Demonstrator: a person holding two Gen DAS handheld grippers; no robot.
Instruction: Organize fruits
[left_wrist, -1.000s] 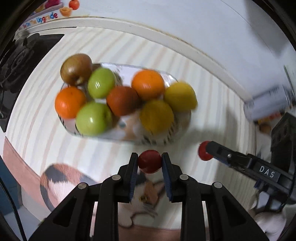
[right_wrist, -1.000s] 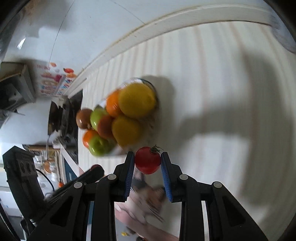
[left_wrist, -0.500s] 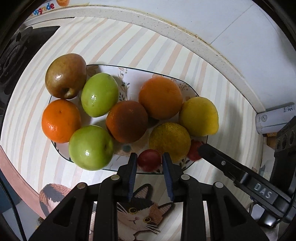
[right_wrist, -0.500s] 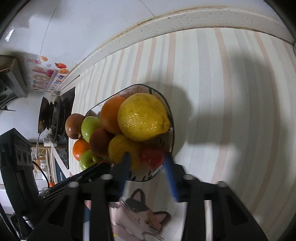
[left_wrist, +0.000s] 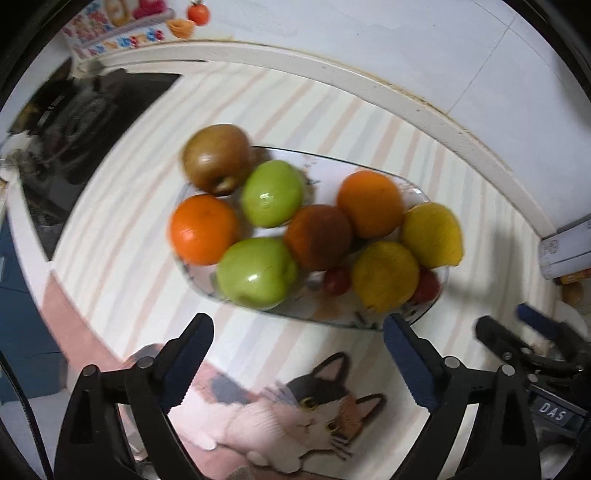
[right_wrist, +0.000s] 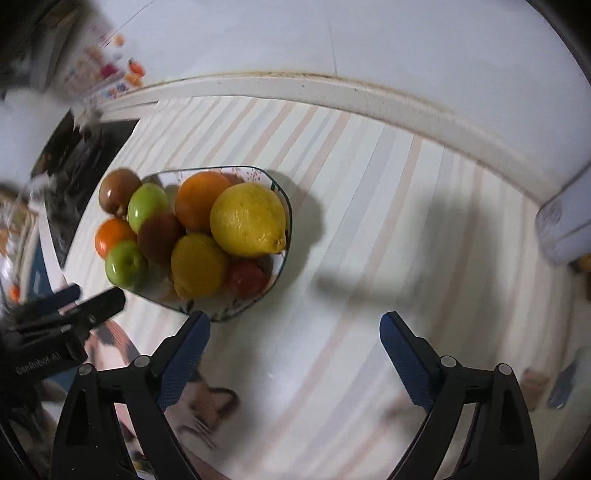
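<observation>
- Left gripper (left_wrist: 297, 349) — fingers spread wide, holding nothing, at 6 o'clock of the plate (left_wrist: 369, 325).
- Right gripper (right_wrist: 295, 345) — likewise spread and empty.
- Two cherry tomatoes (left_wrist: 337, 281) lie on the plate's near rim, flanking a lemon (left_wrist: 384, 275).

"DAS": right gripper (left_wrist: 532, 332) body | "GenRobot.AI": left gripper (right_wrist: 74, 299) body
</observation>
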